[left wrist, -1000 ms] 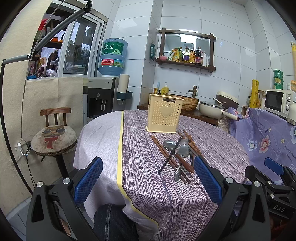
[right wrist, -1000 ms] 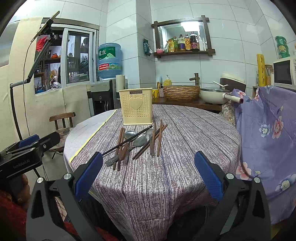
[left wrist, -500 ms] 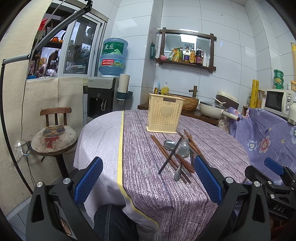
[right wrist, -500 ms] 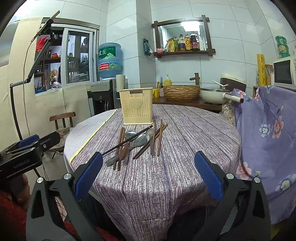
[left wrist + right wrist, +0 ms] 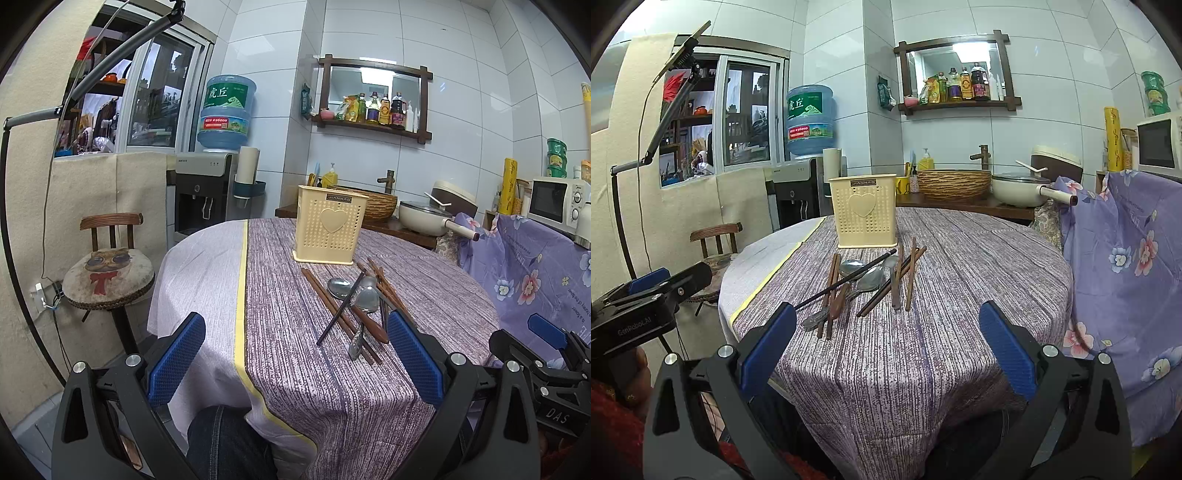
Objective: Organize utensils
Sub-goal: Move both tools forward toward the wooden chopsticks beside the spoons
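Both spread wide, empty: left gripper [image 5: 295,354], right gripper [image 5: 886,338], short of the pile. Chopsticks [image 5: 908,273] and spoons [image 5: 871,278] crisscrossed mid-desk [image 5: 979,266], just before the cream holder [image 5: 864,210]. Risk: pinching a crossed stick, dragging neighbours, rolling off.

Glossy metal spoons [image 5: 339,287], matt wooden chopsticks [image 5: 911,273], perforated plastic holder [image 5: 330,229], woven tablecloth [image 5: 960,258]
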`<state>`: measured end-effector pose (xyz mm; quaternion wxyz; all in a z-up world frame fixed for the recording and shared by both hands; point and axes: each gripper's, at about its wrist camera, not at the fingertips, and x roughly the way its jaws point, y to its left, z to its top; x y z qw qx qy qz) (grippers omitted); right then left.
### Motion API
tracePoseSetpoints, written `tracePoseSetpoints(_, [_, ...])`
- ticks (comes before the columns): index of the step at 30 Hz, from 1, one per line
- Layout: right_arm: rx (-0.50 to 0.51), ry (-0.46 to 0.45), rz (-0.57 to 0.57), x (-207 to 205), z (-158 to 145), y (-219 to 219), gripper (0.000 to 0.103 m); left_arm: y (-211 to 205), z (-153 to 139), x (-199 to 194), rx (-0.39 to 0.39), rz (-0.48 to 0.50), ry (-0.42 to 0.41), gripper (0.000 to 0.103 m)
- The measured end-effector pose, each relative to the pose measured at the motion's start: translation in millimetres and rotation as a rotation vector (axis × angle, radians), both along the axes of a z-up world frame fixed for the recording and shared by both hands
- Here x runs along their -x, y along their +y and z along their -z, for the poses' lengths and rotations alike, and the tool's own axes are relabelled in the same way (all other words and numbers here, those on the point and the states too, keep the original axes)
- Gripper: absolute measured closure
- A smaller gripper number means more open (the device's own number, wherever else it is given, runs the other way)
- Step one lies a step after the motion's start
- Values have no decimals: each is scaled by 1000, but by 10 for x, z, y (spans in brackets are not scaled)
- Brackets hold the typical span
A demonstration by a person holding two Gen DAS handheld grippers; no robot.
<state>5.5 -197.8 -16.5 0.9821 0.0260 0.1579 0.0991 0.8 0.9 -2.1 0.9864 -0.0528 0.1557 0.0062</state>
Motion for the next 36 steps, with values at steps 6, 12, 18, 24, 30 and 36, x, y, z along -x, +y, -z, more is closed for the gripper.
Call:
tracePoseSetpoints(6, [0,4,-4,-26,58,5,5,1,7,-4,1,2,4,5])
tracePoseSetpoints(12, [-1,23,-9,-81,104,59,5,76,171,-43,10,3,21,5])
tracePoseSetpoints(18, [3,80,-9,-287,152,38,5,159,247,-220,39,10,94,5])
tracePoseSetpoints(24, [10,177,7,-680,192,-108,5,303,283,-586,58,22,210,5])
tracePoseSetpoints(30, [29,252,6,-1137,165,-248,8,387,259,-956,53,54,285,16])
tracePoseSetpoints(36, [0,344,-20,-1687,122,-292,18,382,219,-1389,32,86,351,18])
